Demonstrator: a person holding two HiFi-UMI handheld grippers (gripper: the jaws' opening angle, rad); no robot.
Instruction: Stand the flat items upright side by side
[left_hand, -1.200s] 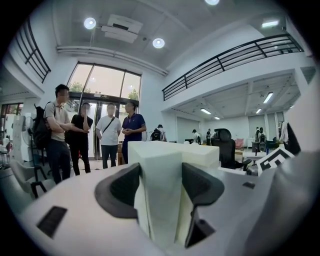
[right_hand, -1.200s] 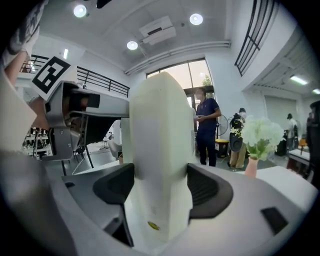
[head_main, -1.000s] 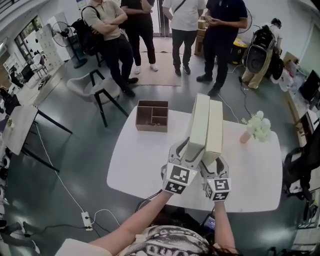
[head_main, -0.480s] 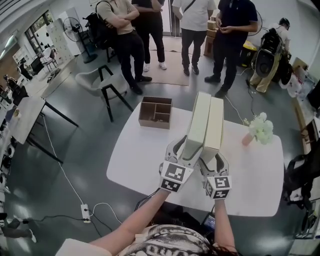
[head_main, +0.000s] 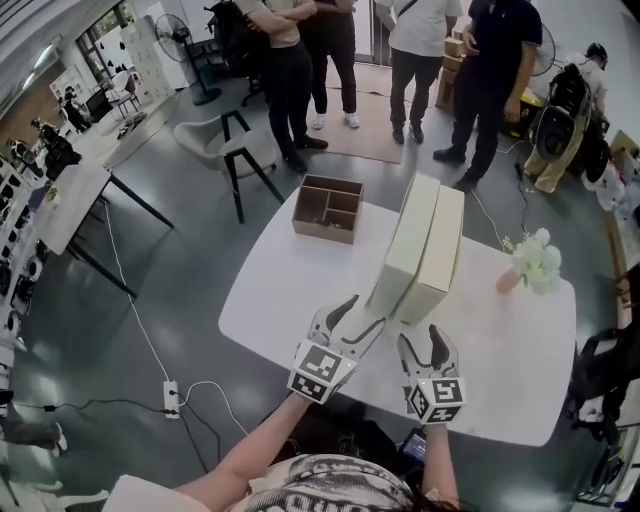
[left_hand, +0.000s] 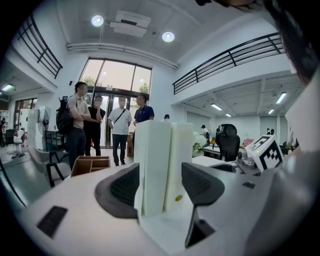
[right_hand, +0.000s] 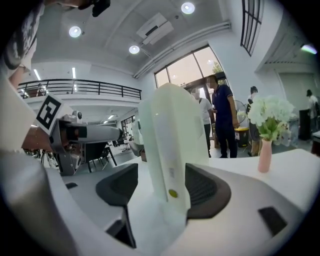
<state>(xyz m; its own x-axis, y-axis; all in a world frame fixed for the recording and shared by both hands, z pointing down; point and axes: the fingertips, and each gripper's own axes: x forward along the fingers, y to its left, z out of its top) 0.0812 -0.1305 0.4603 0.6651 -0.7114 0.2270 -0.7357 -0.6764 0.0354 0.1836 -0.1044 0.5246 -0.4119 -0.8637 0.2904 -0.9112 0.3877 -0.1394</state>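
Boxes (head_main: 410, 245), two flat cream ones, stand upright and touching side by side near the middle of the white table (head_main: 280, 300), with a brown tray (head_main: 328, 209) behind them on the left and a pink vase (head_main: 507, 281) on the right. The left gripper (head_main: 366, 311) sits just before them with its jaws apart and nothing held. The right gripper (head_main: 419, 335) has just been narrowing its jaws, which remain apart around the near edge of the right box (head_main: 442, 258) without clamping it.
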